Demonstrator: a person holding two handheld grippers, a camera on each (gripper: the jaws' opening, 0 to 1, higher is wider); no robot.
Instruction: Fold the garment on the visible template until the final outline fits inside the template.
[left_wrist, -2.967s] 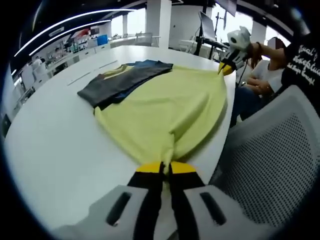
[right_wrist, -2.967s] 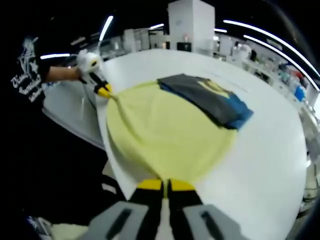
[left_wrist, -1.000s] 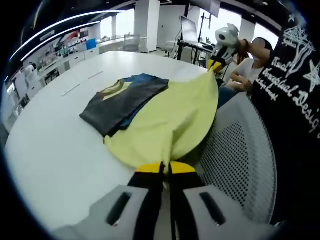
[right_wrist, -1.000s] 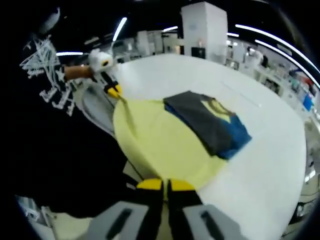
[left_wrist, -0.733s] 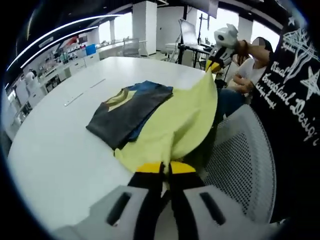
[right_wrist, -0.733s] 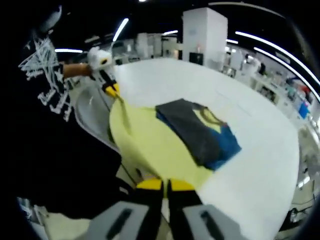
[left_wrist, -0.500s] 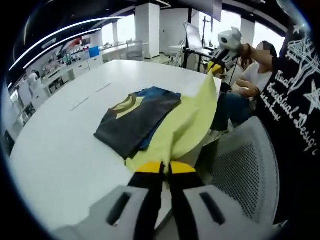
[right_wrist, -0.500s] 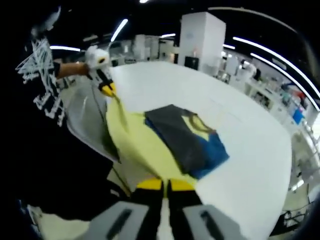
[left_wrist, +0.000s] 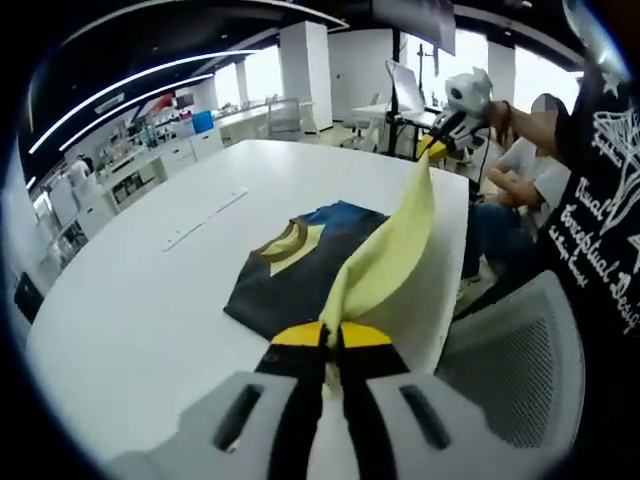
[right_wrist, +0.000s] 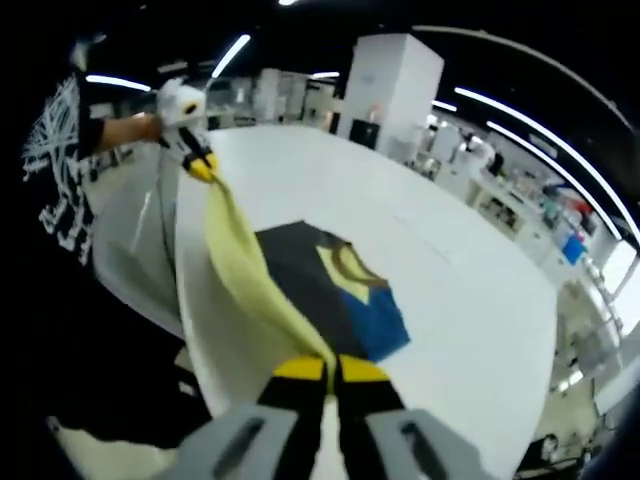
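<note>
A pale yellow garment (left_wrist: 385, 255) is held up off the white table (left_wrist: 150, 290), stretched as a narrow band between both grippers. My left gripper (left_wrist: 330, 337) is shut on one end of it. In the left gripper view my right gripper (left_wrist: 437, 143) pinches the far end, up at the right. In the right gripper view my right gripper (right_wrist: 331, 371) is shut on the yellow garment (right_wrist: 250, 280), which runs up to my left gripper (right_wrist: 200, 160). A folded dark grey and blue garment (left_wrist: 295, 265) with a yellow collar lies flat on the table (right_wrist: 470, 290); it is also in the right gripper view (right_wrist: 335, 290).
A grey mesh chair (left_wrist: 510, 370) stands against the table's near edge, on the right. A seated person (left_wrist: 520, 170) is beyond it. A black printed shirt (right_wrist: 55, 150) is close on the left. Two thin strips (left_wrist: 205, 217) lie on the far table.
Both grippers have risen and pulled the yellow garment off the table. It went from a flat spread sheet to a taut hanging band, and the dark folded garment beneath is now fully uncovered.
</note>
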